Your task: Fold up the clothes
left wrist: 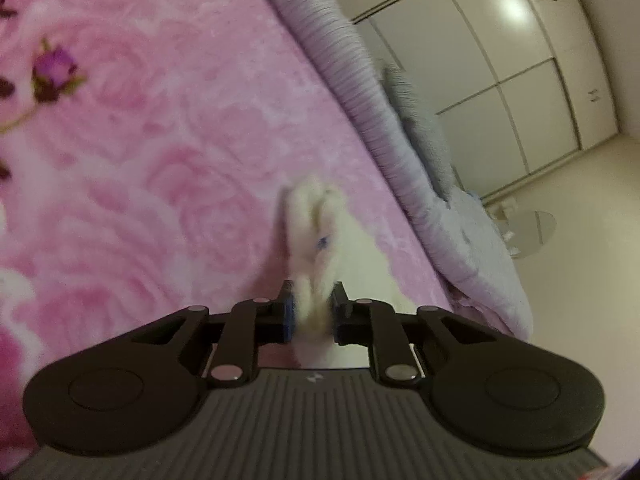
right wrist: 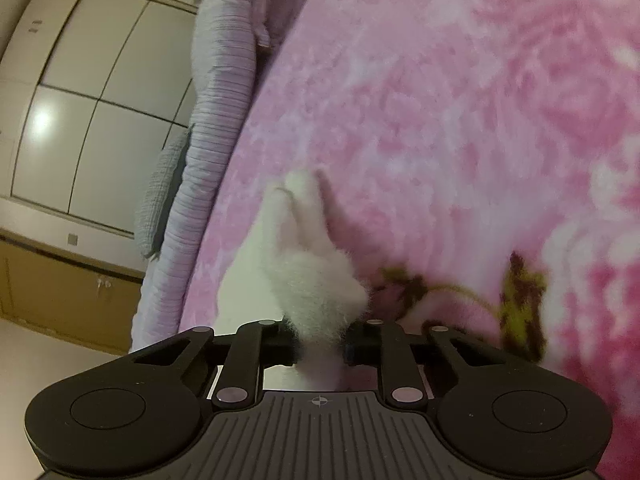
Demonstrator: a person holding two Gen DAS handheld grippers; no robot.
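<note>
The left hand-held gripper [left wrist: 313,312] is clamped on a bunch of fluffy white garment [left wrist: 316,232]; the right hand-held gripper [right wrist: 320,340] pinches it too, above the pink bed [left wrist: 160,160].

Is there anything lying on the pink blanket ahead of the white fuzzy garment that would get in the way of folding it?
Nothing visible does. Both grippers are shut on the white fuzzy garment, and the pink blanket ahead looks bare.

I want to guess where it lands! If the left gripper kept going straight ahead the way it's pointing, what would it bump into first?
Probably the pink rose blanket. The left gripper is shut on fluffy white clothing that bunches ahead of it, and the blanket lies just beyond, though depth is hard to judge.
</note>
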